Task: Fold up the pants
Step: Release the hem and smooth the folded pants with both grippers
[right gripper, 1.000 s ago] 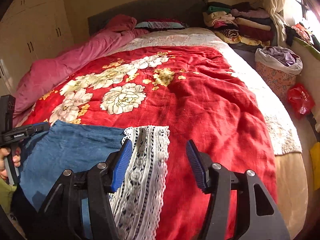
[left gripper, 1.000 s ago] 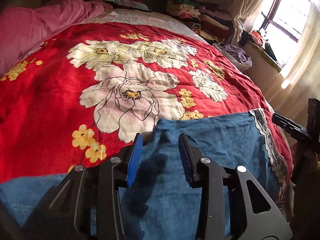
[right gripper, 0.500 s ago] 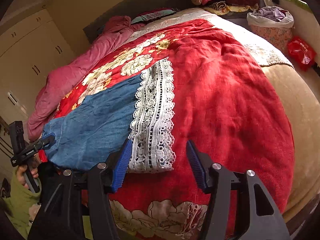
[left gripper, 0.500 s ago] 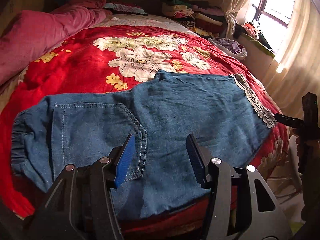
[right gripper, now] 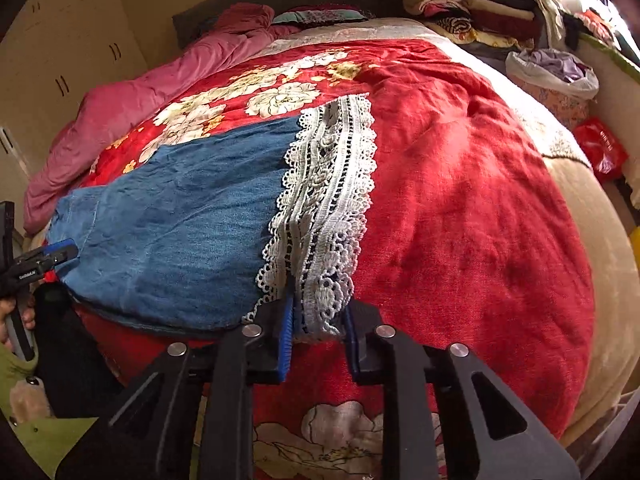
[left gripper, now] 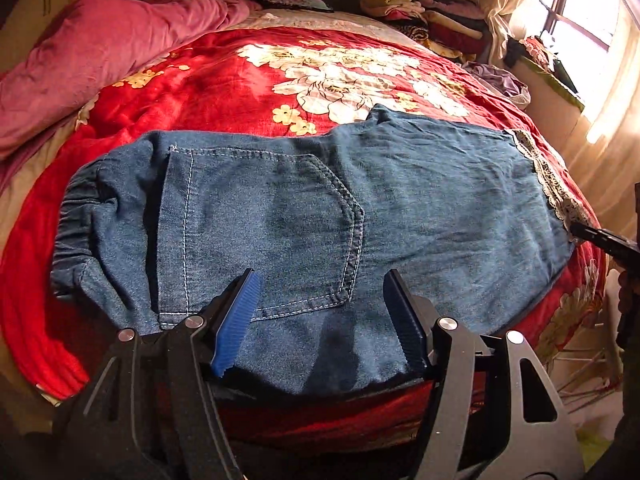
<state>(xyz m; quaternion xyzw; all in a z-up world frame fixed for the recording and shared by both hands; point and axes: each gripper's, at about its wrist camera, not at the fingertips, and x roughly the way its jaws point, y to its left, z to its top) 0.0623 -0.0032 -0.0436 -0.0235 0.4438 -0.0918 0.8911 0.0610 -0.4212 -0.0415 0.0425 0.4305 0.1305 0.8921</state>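
Note:
Blue denim pants (left gripper: pixel 400 208) lie flat across the near side of the bed, with the waistband at the left and a back pocket (left gripper: pixel 272 232) facing up. Their white lace hem (right gripper: pixel 328 184) lies at the right end. My left gripper (left gripper: pixel 320 276) hangs over the near edge of the denim by the pocket. Its jaws are opening, with cloth lying below the gap and no pad pressing on it. My right gripper (right gripper: pixel 318 308) is closing its jaws on the near corner of the lace hem, which is bunched between the pads. Each gripper also shows at the edge of the other's view.
A red floral blanket (right gripper: pixel 460 200) covers the bed. A pink duvet (left gripper: pixel 100 60) is heaped at the far left. Folded clothes (right gripper: pixel 472 4) are stacked at the head of the bed, a laundry basket (right gripper: pixel 556 72) stands at the right, and a person's hand (right gripper: pixel 16 316) holds the left gripper.
Both grippers have drawn back toward the near edge of the bed. The left jaws have spread wider. The right jaws have come together around the lace hem.

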